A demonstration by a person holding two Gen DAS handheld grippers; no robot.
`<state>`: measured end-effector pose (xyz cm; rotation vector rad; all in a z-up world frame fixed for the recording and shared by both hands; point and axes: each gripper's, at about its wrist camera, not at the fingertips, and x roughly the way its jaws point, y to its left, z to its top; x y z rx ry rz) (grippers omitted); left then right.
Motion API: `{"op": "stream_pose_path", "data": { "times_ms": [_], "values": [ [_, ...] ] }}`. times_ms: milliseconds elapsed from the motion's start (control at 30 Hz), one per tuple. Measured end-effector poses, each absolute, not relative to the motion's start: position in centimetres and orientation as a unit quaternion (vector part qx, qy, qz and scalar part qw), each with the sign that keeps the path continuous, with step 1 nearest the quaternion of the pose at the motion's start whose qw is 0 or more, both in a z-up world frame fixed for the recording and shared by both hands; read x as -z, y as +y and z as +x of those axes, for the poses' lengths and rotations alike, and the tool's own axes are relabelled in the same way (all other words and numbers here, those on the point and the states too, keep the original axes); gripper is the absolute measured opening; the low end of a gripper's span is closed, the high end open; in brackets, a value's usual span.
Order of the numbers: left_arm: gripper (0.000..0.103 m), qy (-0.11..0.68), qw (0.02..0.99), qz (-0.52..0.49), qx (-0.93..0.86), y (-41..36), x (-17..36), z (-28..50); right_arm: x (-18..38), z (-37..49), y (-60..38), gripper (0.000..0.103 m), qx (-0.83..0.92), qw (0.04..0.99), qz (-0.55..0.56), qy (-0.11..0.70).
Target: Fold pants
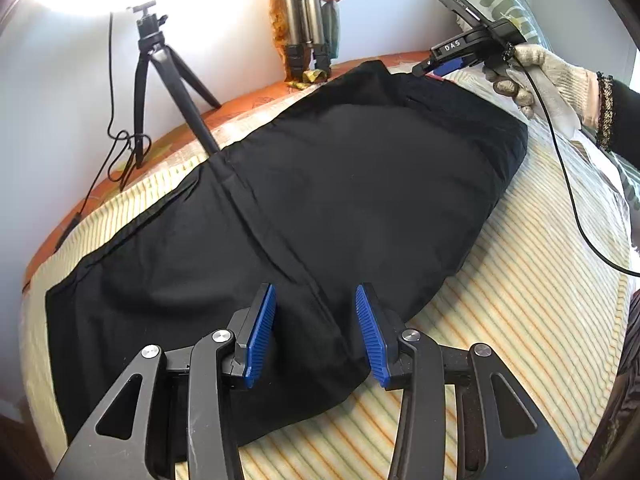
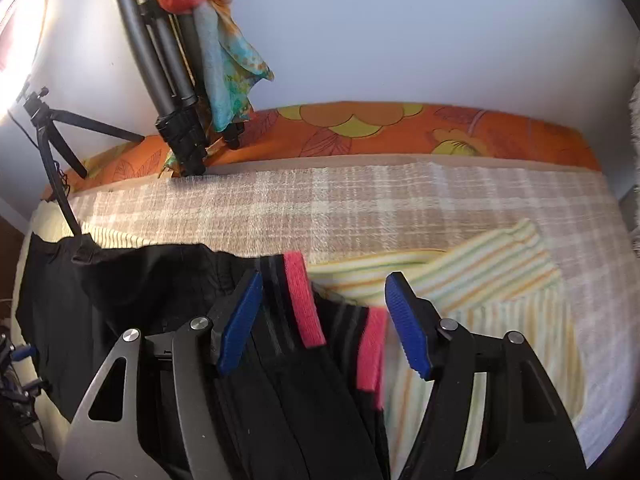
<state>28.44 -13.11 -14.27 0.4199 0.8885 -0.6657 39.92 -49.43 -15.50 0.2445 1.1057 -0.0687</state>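
Observation:
Black pants [image 1: 320,180] lie lengthwise on the striped bedcover [image 1: 500,320], folded into one long band. My left gripper [image 1: 314,292] hovers open over their near edge, and its blue pads [image 1: 262,332] clasp no cloth. A gloved hand [image 1: 536,80] holds my right gripper [image 1: 424,68] at the far waist end. In the right wrist view, the right gripper [image 2: 323,280] stands open over the waistband, whose pink strip [image 2: 304,304] lies between the spread jaws, blurred. The right pad is clear of the cloth. The rest of the pants [image 2: 120,288] stretch away to the left.
A small black tripod [image 1: 160,68] stands at the bed's far edge with one leg touching the pants. A larger tripod [image 2: 176,92] draped in a colourful scarf leans against the wall. A plaid blanket [image 2: 360,208] and an orange floral sheet [image 2: 360,128] lie beyond. A black cable [image 1: 568,184] trails from the right gripper.

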Motion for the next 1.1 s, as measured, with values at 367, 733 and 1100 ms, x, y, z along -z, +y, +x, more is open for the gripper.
{"op": "stream_pose_path", "data": {
  "times_ms": [367, 733, 1100],
  "values": [
    [0.041, 0.417, 0.835, 0.192, 0.304, -12.3, 13.9, 29.0, 12.2, 37.0, -48.6, 0.005, 0.009, 0.864, 0.166, 0.476],
    [0.041, 0.418, 0.838, 0.182, 0.301, -12.2, 13.5, 28.8, 13.1, 34.3, -52.1, 0.004, 0.103, 0.848, 0.185, 0.486],
    [0.041, 0.403, 0.834, 0.195, 0.322, -12.2, 12.4, 26.9, 10.9, 27.3, -48.1, 0.044, 0.108, 0.844, 0.185, 0.491]
  ]
}}
